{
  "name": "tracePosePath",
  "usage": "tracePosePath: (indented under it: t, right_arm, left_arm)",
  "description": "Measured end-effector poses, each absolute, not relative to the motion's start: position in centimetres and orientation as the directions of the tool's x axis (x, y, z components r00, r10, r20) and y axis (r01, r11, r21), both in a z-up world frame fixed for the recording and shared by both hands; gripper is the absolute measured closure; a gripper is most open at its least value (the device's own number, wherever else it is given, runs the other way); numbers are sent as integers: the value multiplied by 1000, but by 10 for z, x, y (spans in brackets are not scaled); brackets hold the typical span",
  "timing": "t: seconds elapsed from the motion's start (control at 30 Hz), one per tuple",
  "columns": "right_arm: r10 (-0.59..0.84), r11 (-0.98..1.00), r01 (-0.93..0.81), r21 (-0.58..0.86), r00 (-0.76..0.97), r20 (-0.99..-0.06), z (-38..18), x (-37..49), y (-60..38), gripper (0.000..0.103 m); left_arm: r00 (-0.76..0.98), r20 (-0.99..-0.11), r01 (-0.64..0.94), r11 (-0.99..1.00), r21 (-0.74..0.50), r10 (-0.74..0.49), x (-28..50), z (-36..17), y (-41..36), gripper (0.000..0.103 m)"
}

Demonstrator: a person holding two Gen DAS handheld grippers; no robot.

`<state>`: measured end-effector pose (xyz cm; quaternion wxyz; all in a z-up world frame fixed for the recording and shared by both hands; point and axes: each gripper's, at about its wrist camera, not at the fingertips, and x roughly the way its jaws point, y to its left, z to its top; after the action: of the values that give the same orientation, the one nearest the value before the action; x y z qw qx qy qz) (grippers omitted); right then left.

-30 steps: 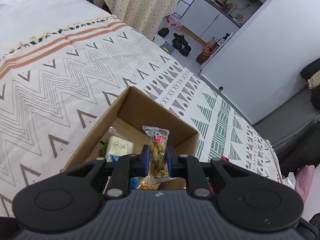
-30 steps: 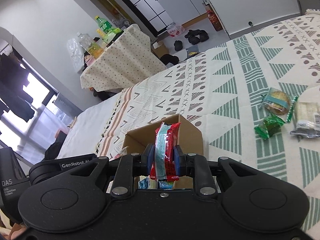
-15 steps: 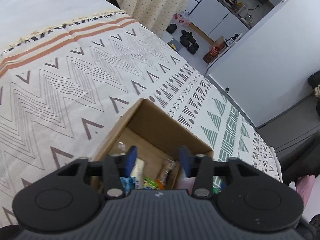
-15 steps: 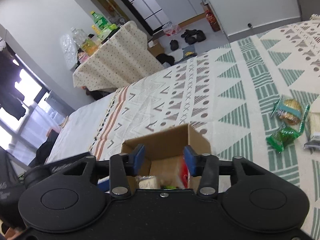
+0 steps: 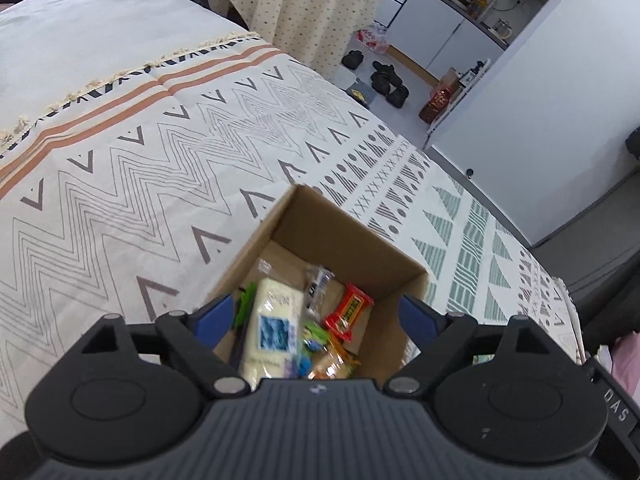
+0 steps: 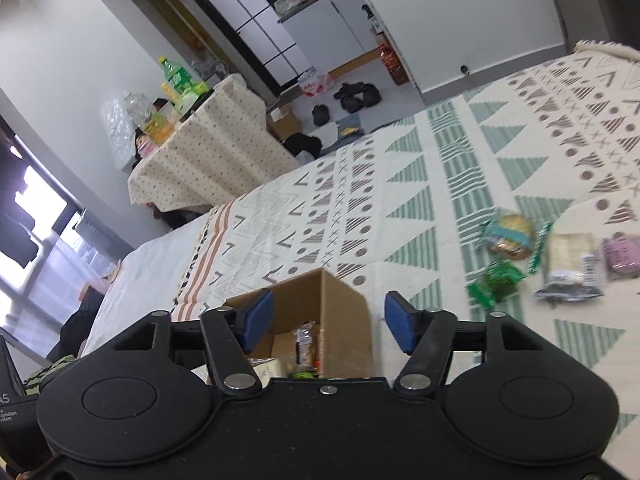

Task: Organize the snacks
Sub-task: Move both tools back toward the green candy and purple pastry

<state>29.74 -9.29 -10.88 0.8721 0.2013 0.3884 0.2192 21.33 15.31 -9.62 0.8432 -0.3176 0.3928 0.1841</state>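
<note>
Green-wrapped snack (image 6: 496,282) lies loose on the patterned bedspread (image 6: 420,184), grouped with a round biscuit pack (image 6: 510,236) and further packets, well apart from the cardboard box (image 6: 340,312). Its position is forward and to the right of the right gripper (image 6: 329,322), making that the nearer tool. Right jaws: spread, empty. Left gripper (image 5: 316,316): jaws spread, empty, positioned over the box, which contains several packets.

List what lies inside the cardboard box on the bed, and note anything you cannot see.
Inside the cardboard box: a pale yellow packet, a red wrapper, a clear-wrapped snack and green wrappers. The left tongs' body hides the box's near end and whatever lies beneath these.
</note>
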Motion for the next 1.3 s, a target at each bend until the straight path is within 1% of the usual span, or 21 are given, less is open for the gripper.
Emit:
tracePosePath:
  t: [0.1,0.17,0.2,0.27,0.3,0.4,0.43,0.6,0.7,0.97,1.3]
  right_arm:
    - [524,831,-211,515,609,-596,-106,295,-106,35]
    - [521,830,-206,518,614,-593,-104,292,-115,26]
    - [521,830,-206,518,616,-591,-102,290,-120,23]
    - [521,830,-209,517,621,-585,-96,287,-128,13]
    - [522,829,-210,518,626,-579,-93,285,-132,12]
    - [526,824,-214,524,633,-569,-87,283,-147,11]
    - [525,823,-211,527,635,-566,-85,283,-152,9]
    - [509,829,-190,526,648,-567,-86,282,-176,4]
    - [490,836,-161,525,650,-581,-90,284,-190,4]
    - [484,823,-123,554,662,-572,-92,281,-227,4]
    - [463,831,-92,549,661,-590,-106,287,-263,4]
  left_arm:
    - [630,-775,-542,745,-389,53,209,-91,140,14]
    - [638,-768,-533,751,-390,55,206,-87,132,13]
    - [650,-757,-528,752,-394,59,204,-85,127,13]
    - [662,-744,-515,774,-368,88,202,-78,115,6]
    - [670,-735,-507,786,-353,103,202,-74,109,5]
    - [678,-728,-489,802,-343,102,202,-67,94,2]
    - [677,-730,-486,802,-347,95,202,-66,89,1]
    - [676,-730,-481,811,-333,101,201,-62,67,1]
    - [674,-733,-482,808,-339,94,200,-61,57,1]
    - [676,-724,-475,831,-290,135,202,-58,31,1]
    - [672,-730,-462,840,-284,123,218,-75,-3,1]
